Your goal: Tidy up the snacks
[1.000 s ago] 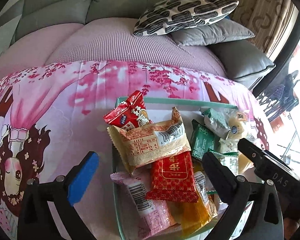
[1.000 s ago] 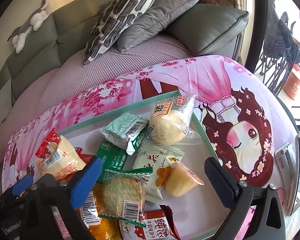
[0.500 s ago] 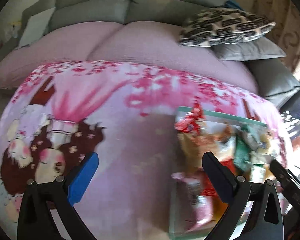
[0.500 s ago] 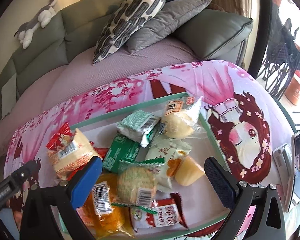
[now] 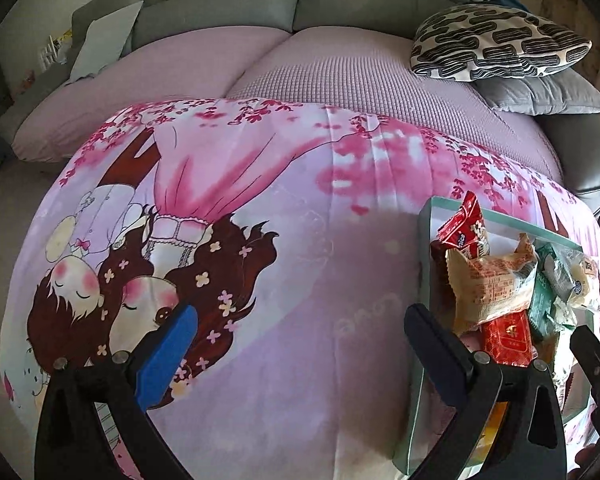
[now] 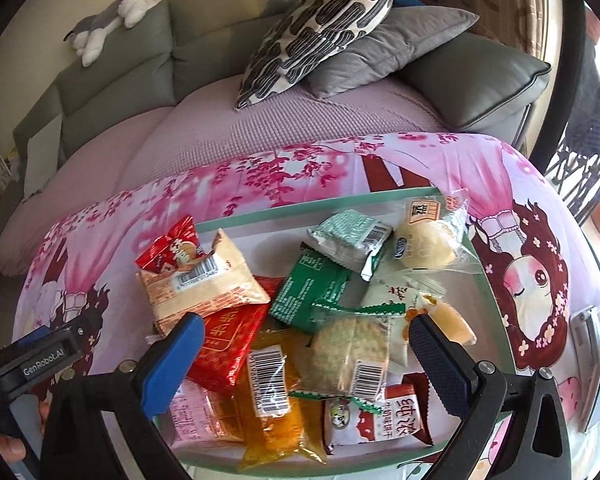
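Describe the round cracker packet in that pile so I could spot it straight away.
Start at the green-rimmed tray of snacks on the pink cartoon blanket. The cracker packet lies near the tray's front, on top of the orange packet and just behind the red-and-white milk biscuit packet. Its clear wrapper shows pale speckled crackers, with zigzag green ends and a barcode sticker.
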A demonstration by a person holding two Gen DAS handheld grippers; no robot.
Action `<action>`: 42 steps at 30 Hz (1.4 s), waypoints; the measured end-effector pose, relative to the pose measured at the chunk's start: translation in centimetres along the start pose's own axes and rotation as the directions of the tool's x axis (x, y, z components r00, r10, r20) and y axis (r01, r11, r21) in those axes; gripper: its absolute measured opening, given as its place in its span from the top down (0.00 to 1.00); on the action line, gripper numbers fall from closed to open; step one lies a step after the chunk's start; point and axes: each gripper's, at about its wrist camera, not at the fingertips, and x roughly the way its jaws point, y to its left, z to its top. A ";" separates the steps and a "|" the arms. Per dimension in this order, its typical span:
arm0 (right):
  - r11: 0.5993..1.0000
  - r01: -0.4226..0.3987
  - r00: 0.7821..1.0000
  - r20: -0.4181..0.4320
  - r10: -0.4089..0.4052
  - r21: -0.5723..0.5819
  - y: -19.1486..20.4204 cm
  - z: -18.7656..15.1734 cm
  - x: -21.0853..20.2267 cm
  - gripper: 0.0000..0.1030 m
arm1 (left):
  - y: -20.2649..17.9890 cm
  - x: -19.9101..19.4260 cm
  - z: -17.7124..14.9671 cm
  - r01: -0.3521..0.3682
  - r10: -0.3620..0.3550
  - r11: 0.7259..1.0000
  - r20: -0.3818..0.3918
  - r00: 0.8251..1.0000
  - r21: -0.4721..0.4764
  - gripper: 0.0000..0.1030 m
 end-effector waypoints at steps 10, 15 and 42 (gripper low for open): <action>1.000 0.000 1.000 -0.010 0.000 -0.013 0.6 -0.4 0.1 0.00 | 0.2 -0.7 -0.6 -0.054 0.054 0.998 0.009 0.998 -0.008 0.00; 1.000 -0.003 1.000 -0.003 0.003 -0.007 0.9 -0.8 -0.4 0.00 | 0.2 -0.8 -1.8 -0.093 0.093 0.996 -0.008 0.996 0.019 0.00; 0.999 -0.018 1.000 -0.001 0.018 -0.029 1.2 -8.1 -4.3 0.00 | 1.5 -5.5 -8.3 -0.076 0.077 0.997 -0.040 0.996 0.032 0.00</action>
